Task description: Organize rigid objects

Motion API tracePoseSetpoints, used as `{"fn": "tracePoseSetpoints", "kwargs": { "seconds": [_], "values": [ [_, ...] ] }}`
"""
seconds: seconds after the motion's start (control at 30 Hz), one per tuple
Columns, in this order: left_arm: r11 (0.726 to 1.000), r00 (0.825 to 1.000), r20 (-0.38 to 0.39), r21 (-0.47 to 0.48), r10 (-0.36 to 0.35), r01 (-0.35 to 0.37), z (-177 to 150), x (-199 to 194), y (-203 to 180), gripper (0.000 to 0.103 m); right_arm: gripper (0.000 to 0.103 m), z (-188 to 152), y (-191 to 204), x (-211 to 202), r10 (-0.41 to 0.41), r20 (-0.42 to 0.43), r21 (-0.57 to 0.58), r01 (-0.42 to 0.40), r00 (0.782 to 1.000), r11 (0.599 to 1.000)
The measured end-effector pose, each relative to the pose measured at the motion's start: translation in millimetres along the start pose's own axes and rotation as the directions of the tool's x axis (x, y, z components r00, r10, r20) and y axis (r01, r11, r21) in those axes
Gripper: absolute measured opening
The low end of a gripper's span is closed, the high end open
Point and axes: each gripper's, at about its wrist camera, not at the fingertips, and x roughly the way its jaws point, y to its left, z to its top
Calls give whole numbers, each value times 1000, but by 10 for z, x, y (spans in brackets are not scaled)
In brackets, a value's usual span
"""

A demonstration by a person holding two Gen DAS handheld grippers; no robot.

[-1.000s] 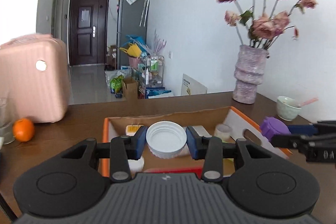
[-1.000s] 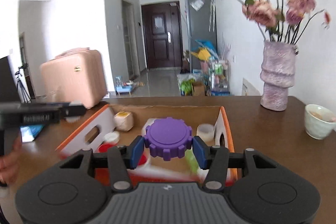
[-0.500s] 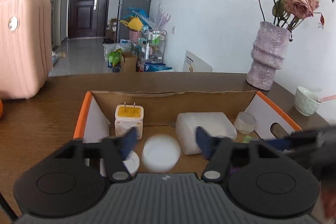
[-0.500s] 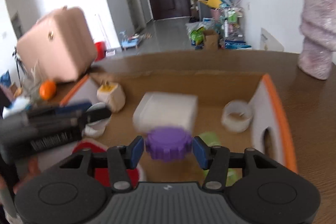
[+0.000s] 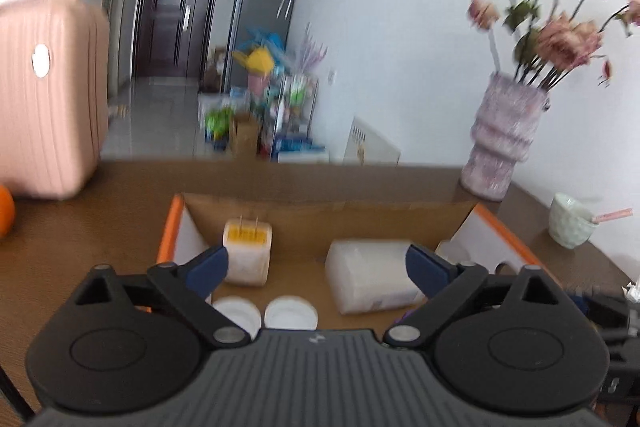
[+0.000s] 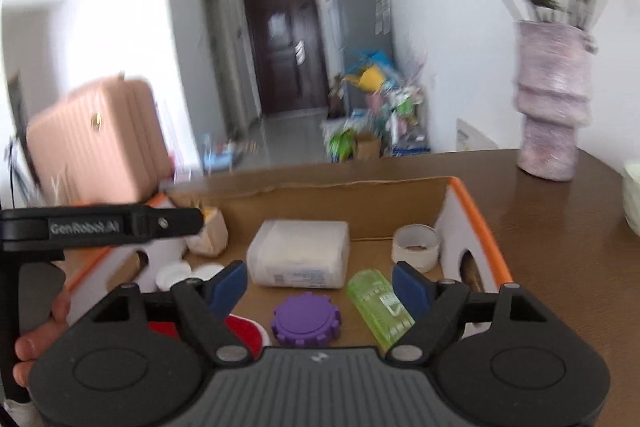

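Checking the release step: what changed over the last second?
Both tools let go. The left tool, jaws opening, dropped its white lid into the box beside another white lid; nothing sits between its jaws now. The right tool, jaws opening, released the purple cap, which now lies on the box floor by the green case. Charger, white packet and tape roll stayed put.

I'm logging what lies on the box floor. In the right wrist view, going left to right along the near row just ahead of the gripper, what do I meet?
Red lid → purple ridged lid → green translucent cap, lying on its side.
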Motion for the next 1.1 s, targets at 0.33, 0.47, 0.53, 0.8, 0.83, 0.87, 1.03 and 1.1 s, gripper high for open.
{"fn": "tracePoseSetpoints", "kwargs": {
  "seconds": [0.33,0.47,0.53,0.8,0.83,0.87,1.03,1.1],
  "values": [
    [984,989,142,160,52,-75,-300,-1188,-261,103,85,-267,62,-1135,-15,50,-140,22,999,990],
    [987,990,121,136,74,-90,-669,-1673,-233,103,88,-447,138,-1580,-23,63,-210,35,998,977],
    [986,989,106,121,104,-116,-887,-1884,-222,103,88,-563,173,-1780,-28,61,-218,41,998,975],
    [988,988,44,26,151,-153,-1632,-2644,-252,103,88,-995,310,-2355,-58,57,-271,71,997,960],
    [988,988,44,40,147,-149,-1686,-2719,-291,103,88,-1042,320,-2409,-57,50,-274,68,997,959],
    [988,990,40,57,138,-140,-1728,-2781,-328,103,88,-1088,330,-2461,-57,47,-273,67,997,960],
    [989,992,29,79,127,-129,-1801,-2950,-454,103,88,-1321,315,-2705,-83,28,-247,88,996,965],
    [989,993,31,86,116,-118,-1816,-3014,-489,103,88,-1382,293,-2779,-86,18,-226,88,996,970]
  ]
}}
